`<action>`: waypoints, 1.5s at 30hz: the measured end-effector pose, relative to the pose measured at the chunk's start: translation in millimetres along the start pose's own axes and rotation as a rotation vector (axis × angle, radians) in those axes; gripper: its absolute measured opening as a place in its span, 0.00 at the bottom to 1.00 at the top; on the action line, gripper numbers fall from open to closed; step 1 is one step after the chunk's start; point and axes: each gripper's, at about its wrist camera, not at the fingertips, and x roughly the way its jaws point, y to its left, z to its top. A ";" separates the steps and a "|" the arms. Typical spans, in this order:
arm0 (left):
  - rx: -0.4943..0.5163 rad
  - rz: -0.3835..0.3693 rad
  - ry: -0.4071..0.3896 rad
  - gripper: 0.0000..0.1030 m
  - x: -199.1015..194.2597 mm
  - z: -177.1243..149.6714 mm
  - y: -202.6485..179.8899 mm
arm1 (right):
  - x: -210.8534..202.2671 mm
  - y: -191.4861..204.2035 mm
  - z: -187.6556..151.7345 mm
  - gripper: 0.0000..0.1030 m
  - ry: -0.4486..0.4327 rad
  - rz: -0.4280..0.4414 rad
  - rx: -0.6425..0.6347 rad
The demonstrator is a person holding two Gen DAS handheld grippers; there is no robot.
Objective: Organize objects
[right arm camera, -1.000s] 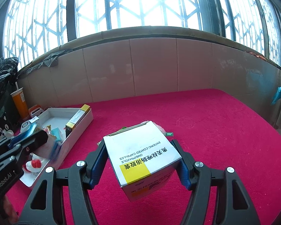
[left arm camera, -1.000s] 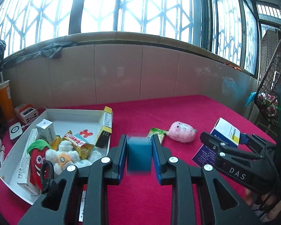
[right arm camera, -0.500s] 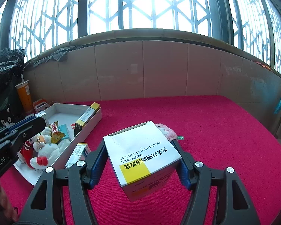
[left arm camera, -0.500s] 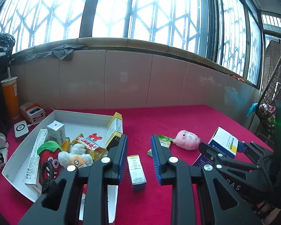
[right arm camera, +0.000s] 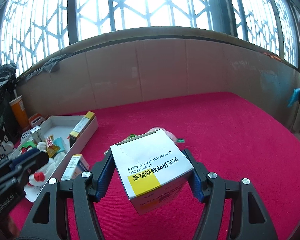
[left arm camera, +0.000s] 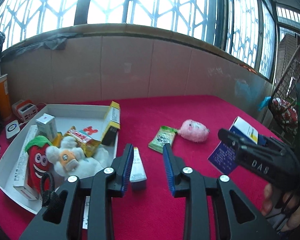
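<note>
My left gripper (left arm camera: 148, 156) hovers low over the red cloth with its jaws opening. A small narrow box (left arm camera: 137, 168) lies on the cloth beneath them, close to the left pad and free of both, just right of the white tray (left arm camera: 76, 108). The tray holds a strawberry plush (left arm camera: 37, 160), a white plush, snack packets and boxes. My right gripper (right arm camera: 150, 168) is shut on a white medicine box (right arm camera: 152, 166) with a yellow patch, held above the cloth. From the right wrist, the small box (right arm camera: 74, 167) lies beside the tray (right arm camera: 90, 128).
A pink plush (left arm camera: 194, 133) and a green packet (left arm camera: 163, 142) lie on the cloth between the grippers. An orange cup (left arm camera: 1, 96) and a charger (left arm camera: 25, 108) stand left of the tray. A wire basket (left arm camera: 286, 92) hangs at far right. Cardboard panels wall the back.
The left gripper was shut on the small box; the box now lies on the cloth by the tray and the jaws have spread. The right gripper still holds its box.
</note>
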 end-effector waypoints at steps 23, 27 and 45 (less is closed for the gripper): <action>0.004 -0.056 0.123 0.64 31.4 -11.1 -4.1 | 13.5 -38.4 -7.7 0.68 0.036 -0.002 0.131; -0.049 -0.072 0.194 0.65 42.8 -16.2 8.7 | 17.8 -41.9 -10.7 0.68 0.053 0.011 0.151; -0.035 0.082 0.268 0.67 64.4 -18.6 -4.5 | 20.1 -50.7 -17.0 0.69 0.064 0.032 0.179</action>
